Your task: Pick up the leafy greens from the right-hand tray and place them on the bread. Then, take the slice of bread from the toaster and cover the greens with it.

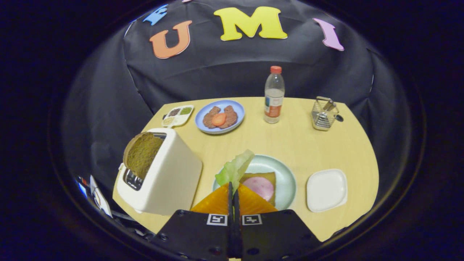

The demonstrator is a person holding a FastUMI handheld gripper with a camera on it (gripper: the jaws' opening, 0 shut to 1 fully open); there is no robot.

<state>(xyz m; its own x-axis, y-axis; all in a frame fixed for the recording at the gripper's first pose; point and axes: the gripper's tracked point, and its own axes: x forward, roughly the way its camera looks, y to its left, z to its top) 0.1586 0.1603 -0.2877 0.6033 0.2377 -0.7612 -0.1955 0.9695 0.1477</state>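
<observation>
My gripper (233, 188) is shut on a pale green lettuce leaf (235, 167), which sticks up from between the orange fingers (217, 201). Just ahead and slightly right lies a light green plate (288, 174) holding a slice of bread (270, 178) with a pink ham round (259, 187) on it. The leaf hangs over the plate's near left side. The white tray (326, 189) to the right of the plate holds nothing. Left of the fingers stands a white toaster (170, 177) with a brown bread slice (141, 154) poking out of its slot.
At the back of the wooden table (308, 145) stand a blue plate (237, 108) with brown food and an orange piece, a small divided tray (177, 115), a water bottle (274, 96) and a wire basket (324, 114).
</observation>
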